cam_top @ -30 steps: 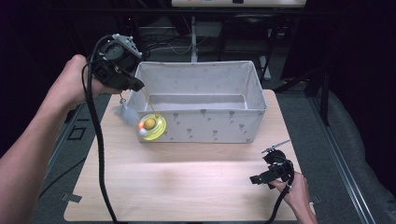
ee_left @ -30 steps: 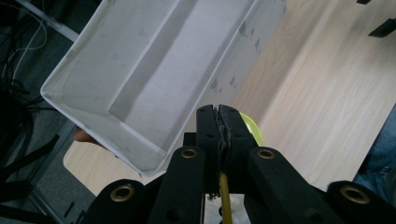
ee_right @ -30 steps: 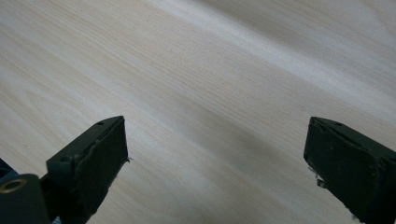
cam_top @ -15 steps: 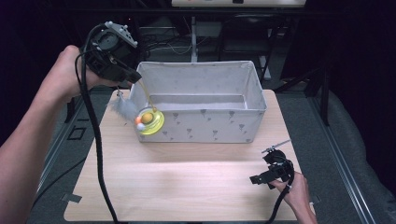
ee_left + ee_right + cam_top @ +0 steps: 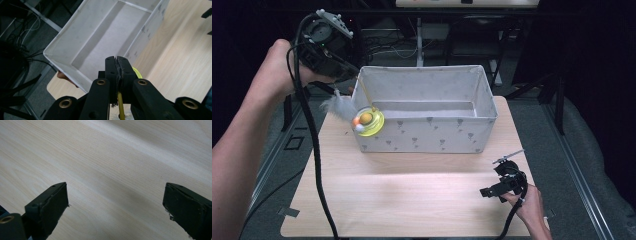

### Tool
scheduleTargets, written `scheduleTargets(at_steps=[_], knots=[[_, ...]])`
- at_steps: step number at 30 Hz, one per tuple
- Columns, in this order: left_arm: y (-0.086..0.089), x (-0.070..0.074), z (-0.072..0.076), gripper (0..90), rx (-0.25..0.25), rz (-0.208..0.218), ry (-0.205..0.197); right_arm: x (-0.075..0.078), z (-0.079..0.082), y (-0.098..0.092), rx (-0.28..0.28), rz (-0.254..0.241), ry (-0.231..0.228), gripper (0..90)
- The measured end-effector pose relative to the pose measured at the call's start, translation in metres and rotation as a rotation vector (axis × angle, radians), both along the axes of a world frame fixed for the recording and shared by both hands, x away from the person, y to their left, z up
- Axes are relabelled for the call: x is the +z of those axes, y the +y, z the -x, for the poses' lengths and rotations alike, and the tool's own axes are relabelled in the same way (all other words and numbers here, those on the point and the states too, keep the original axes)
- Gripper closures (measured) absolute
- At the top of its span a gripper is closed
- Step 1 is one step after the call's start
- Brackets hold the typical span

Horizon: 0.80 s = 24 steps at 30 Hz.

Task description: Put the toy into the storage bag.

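Note:
A cat toy hangs from a thin yellow stick [image 5: 364,93]: a yellow disc [image 5: 372,123] with an orange ball and a white feather [image 5: 337,108]. It dangles at the front left corner of the white fabric box [image 5: 432,138]. My left gripper [image 5: 353,75] is held high over that corner, shut on the stick's top. In the left gripper view the jaws meet on the stick [image 5: 120,103], above the box [image 5: 82,27], with the disc's edge [image 5: 136,71] peeking past them. My right gripper [image 5: 495,190] rests low near the table's front right, open over bare wood [image 5: 112,157].
The box stands at the back of the light wooden table [image 5: 412,200] and its inside looks bare. Dark floor, metal frame legs and cables [image 5: 412,40] lie beyond the table's back and left edges. A black cable [image 5: 314,150] trails from my left gripper across the table's left side.
My left gripper has risen and drawn back, lifting the toy from beside the box's front wall up to its rim. The right gripper has stayed where it was.

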State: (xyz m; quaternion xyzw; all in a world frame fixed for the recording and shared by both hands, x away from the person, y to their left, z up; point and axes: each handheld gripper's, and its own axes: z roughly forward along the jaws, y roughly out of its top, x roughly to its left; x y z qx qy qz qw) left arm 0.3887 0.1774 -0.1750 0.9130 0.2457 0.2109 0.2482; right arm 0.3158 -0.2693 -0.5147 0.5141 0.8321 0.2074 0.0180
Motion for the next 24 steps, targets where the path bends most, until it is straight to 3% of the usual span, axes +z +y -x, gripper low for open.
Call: scheduleTargets(at_steps=[4, 16, 19, 24], knots=[[0.000, 0.005, -0.001, 88.0, 0.008, -0.011, -0.012, 0.000, 0.000, 0.000, 0.002, 0.001, 0.002, 5.9], [0.002, 0.021, -0.020, 87.9, 0.074, 0.017, -0.052, 0.001, 0.000, -0.001, 0.011, 0.004, 0.006, 5.9], [0.001, 0.023, -0.024, 88.0, 0.083, 0.018, -0.057, -0.001, 0.001, 0.001, -0.010, -0.007, -0.008, 5.9], [-0.001, 0.025, -0.033, 87.9, 0.091, 0.015, -0.051, 0.000, 0.000, 0.000, 0.005, 0.006, 0.001, 5.9]])
